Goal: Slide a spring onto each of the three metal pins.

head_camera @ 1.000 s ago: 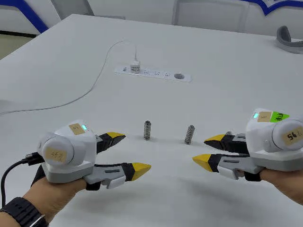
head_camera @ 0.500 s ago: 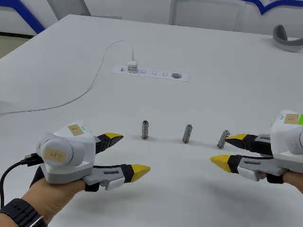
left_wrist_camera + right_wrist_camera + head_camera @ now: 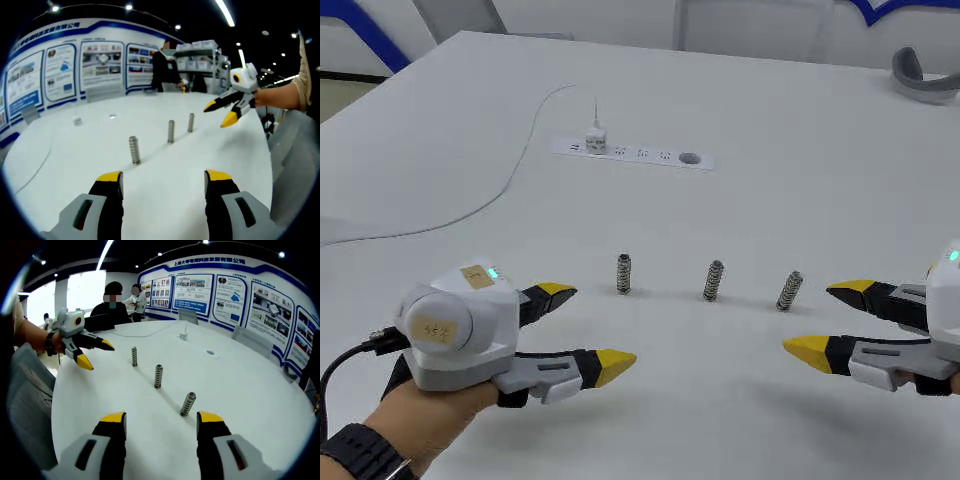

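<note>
the right gripper (image 3: 810,318) has drawn back toward the lower right edge of the head view, its jaws apart and holding nothing. the right-hand spring (image 3: 789,290), hidden behind those jaws a second ago, now stands clear of them, leaning slightly.

On your white worktop (image 3: 800,150) lies a white power strip (image 3: 632,154) with a small white plug (image 3: 595,136) at its left end. A white cable (image 3: 510,178) curves off to your left. A grey curved object (image 3: 923,80) sits far right. Blue-framed posters (image 3: 215,287) line the wall, and two people (image 3: 114,309) are beyond the worktop's edge.
</note>
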Tool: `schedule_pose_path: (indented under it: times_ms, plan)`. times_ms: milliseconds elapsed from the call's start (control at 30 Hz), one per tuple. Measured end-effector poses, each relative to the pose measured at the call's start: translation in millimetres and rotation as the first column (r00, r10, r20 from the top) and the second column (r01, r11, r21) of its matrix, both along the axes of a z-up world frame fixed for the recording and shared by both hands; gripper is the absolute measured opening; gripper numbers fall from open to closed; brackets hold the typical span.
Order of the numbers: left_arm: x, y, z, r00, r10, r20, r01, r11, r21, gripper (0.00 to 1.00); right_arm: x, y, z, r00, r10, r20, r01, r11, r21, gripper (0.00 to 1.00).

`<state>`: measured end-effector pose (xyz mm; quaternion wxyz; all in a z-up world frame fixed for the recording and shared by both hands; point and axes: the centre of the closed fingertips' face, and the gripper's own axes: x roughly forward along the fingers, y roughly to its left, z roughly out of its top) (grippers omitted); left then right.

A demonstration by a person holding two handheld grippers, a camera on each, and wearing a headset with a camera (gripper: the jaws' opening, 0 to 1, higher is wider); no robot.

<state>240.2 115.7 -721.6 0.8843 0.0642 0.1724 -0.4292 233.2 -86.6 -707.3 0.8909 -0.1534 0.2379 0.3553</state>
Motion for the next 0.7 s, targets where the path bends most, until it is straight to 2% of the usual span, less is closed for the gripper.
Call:
schedule_pose_path:
  times_ms: [400, 700]
  plan:
    - [-0.3, 0.6, -2.1, 1.000, 0.006, -0.008, -0.006, 1.000, -0.002, 0.68, -2.9, -5.8, -6.2, 1.000, -0.006, -0.004, 0.006, 0.998, 0.059, 0.67]
    - [-2.0, 0.1, -4.0, 1.000, 0.006, -0.017, -0.006, 1.000, 0.001, 0.69, -1.4, -8.8, -6.1, 1.000, -0.006, 0.010, 0.005, 0.997, 0.072, 0.72]
